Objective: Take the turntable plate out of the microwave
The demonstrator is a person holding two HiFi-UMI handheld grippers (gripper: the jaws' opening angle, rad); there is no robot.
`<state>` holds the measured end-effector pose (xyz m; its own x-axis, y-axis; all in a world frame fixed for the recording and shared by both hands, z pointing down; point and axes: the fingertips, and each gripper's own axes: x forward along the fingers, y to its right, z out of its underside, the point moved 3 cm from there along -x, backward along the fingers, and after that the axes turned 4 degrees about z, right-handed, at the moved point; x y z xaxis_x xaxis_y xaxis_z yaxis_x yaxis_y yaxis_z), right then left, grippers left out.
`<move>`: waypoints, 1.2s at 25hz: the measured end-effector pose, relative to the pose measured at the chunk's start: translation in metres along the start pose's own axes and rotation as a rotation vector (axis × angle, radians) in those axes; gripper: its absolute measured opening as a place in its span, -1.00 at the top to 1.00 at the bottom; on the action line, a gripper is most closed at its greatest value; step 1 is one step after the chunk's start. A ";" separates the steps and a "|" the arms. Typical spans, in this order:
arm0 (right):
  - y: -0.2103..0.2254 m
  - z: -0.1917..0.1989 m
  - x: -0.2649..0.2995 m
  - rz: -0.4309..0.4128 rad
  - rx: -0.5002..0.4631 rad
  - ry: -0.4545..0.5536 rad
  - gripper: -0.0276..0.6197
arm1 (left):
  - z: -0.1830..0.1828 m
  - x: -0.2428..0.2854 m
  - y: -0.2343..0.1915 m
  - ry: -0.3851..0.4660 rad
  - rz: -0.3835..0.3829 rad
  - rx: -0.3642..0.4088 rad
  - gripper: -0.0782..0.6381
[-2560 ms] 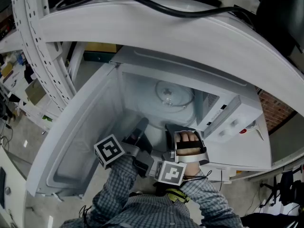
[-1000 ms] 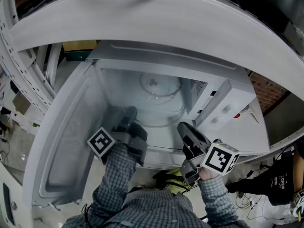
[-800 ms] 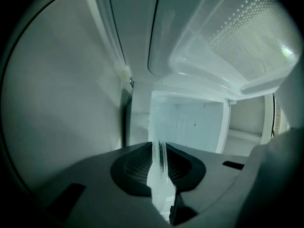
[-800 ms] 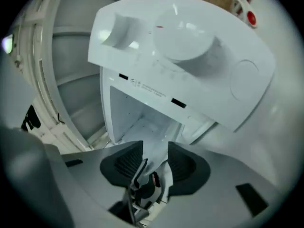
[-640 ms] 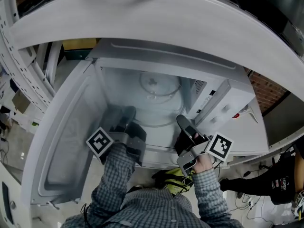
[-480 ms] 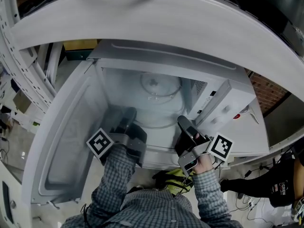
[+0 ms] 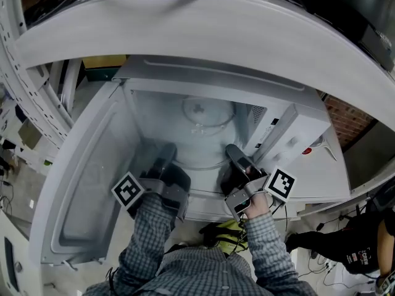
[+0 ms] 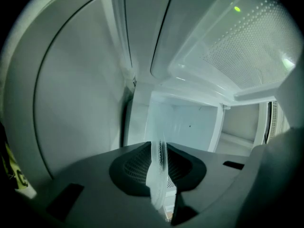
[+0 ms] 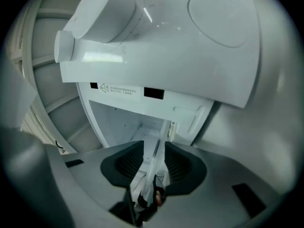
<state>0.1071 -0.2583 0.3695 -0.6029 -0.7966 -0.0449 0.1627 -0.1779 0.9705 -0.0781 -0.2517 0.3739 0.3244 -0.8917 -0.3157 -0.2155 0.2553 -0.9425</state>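
The glass turntable plate [image 7: 207, 113] lies inside the open white microwave [image 7: 185, 73]. My left gripper [image 7: 163, 154] reaches into the cavity's left side. In the left gripper view its pads are shut on the plate's rim [image 8: 157, 167], seen edge-on. My right gripper [image 7: 233, 154] reaches in at the right of the opening. In the right gripper view the rim [image 9: 153, 172] stands between its pads with a little room beside it. Its jaws have just been opening wide, then came in slightly, with the rim between them.
The microwave door [image 7: 86, 190] hangs open at the left. The control panel [image 7: 296, 143] with its knobs is at the right of the opening. A curved white shelf edge [image 7: 247, 29] overhangs the microwave. The cavity walls stand close on both sides of the grippers.
My right gripper has moved left from in front of the control panel into the opening and rolled over. Its jaws went from shut to apart. The left gripper stayed put.
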 end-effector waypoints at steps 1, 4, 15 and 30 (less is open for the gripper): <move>0.000 0.000 0.002 -0.009 -0.004 0.001 0.49 | 0.001 -0.001 0.000 -0.002 0.002 -0.002 0.61; 0.001 0.001 0.006 0.009 -0.018 -0.016 0.49 | 0.002 -0.004 0.000 -0.012 0.002 0.004 0.61; 0.000 0.008 0.002 0.046 -0.040 -0.031 0.70 | 0.005 -0.012 0.007 -0.024 0.029 0.032 0.61; -0.012 0.032 -0.022 0.025 -0.046 -0.001 0.69 | 0.013 -0.038 0.023 -0.039 0.059 0.027 0.60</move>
<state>0.0931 -0.2205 0.3663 -0.5990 -0.8005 -0.0202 0.2137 -0.1841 0.9594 -0.0831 -0.2065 0.3629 0.3472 -0.8598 -0.3743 -0.2102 0.3176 -0.9246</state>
